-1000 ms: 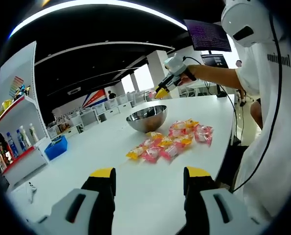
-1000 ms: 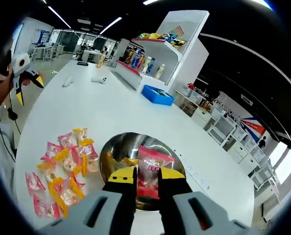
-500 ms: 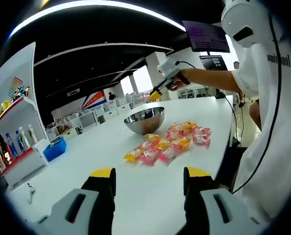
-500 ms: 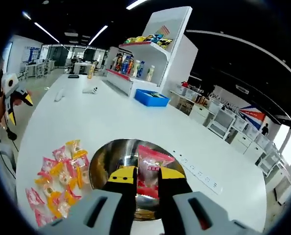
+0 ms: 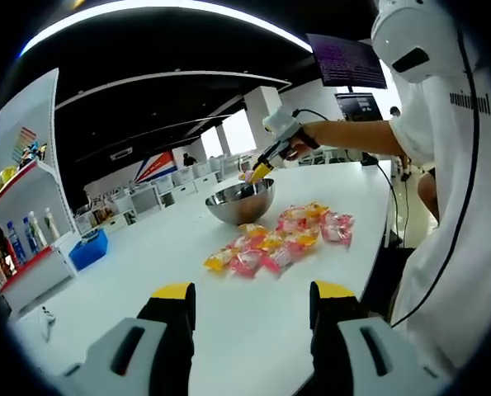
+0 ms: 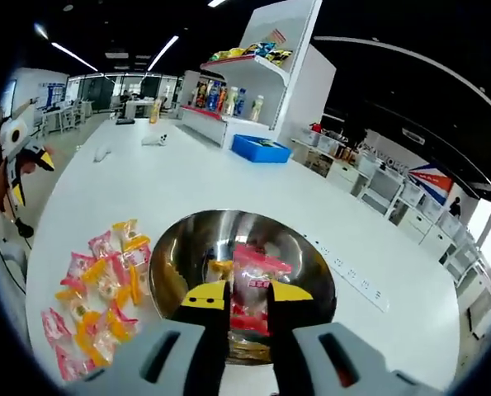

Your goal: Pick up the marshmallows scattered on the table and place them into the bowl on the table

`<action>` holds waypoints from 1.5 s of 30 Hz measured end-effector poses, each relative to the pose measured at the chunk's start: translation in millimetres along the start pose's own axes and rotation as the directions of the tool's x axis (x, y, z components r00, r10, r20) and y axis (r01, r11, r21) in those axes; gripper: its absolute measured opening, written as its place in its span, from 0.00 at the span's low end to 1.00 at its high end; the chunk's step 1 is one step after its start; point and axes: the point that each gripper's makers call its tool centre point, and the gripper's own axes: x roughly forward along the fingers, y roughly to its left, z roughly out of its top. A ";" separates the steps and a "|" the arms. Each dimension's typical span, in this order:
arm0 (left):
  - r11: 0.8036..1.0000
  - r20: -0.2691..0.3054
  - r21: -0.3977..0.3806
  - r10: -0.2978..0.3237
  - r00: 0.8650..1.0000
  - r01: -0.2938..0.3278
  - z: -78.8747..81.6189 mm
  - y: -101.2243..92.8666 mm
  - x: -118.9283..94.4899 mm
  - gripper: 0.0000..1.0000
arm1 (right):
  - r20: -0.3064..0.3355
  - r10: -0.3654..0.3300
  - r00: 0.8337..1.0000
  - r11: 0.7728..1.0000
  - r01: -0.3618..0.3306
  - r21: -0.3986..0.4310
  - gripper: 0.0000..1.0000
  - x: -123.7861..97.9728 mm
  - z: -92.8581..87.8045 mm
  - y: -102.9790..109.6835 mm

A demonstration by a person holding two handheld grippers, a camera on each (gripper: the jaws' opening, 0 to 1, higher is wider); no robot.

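While the left hand-held gripper (image 5: 247,299) is hanging open and empty over bare bench (image 5: 146,256), the right hand-held gripper (image 6: 247,290) is pinching a pink marshmallow (image 6: 254,285) above the bowl (image 6: 183,247). The other marshmallows (image 6: 96,289) are lying just beside the bowl, near the bench edge.

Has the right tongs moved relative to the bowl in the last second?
Yes. The right tongs, holding a marshmallow packet, dropped toward the bowl.
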 end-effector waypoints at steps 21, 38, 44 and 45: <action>1.000 -0.001 0.005 -0.001 1.000 0.001 2.8 -0.2 3.0 0.56 | 0.090 -0.013 0.996 0.999 0.009 0.036 0.31 -63.4 -2.1 16.1; 1.000 0.013 0.018 -0.022 1.000 0.021 10.0 3.1 13.0 0.56 | 0.149 -0.091 0.985 0.989 0.072 0.132 0.32 -112.3 -21.6 9.4; 1.000 0.016 0.022 -0.023 1.000 0.022 11.9 3.4 14.7 0.56 | 0.210 -0.146 0.967 0.983 0.118 0.142 0.33 -135.8 -17.7 9.6; 1.000 0.018 0.020 -0.023 1.000 0.023 12.2 3.2 14.9 0.56 | 0.222 -0.162 0.962 0.980 0.130 0.154 0.33 -140.7 -16.9 9.0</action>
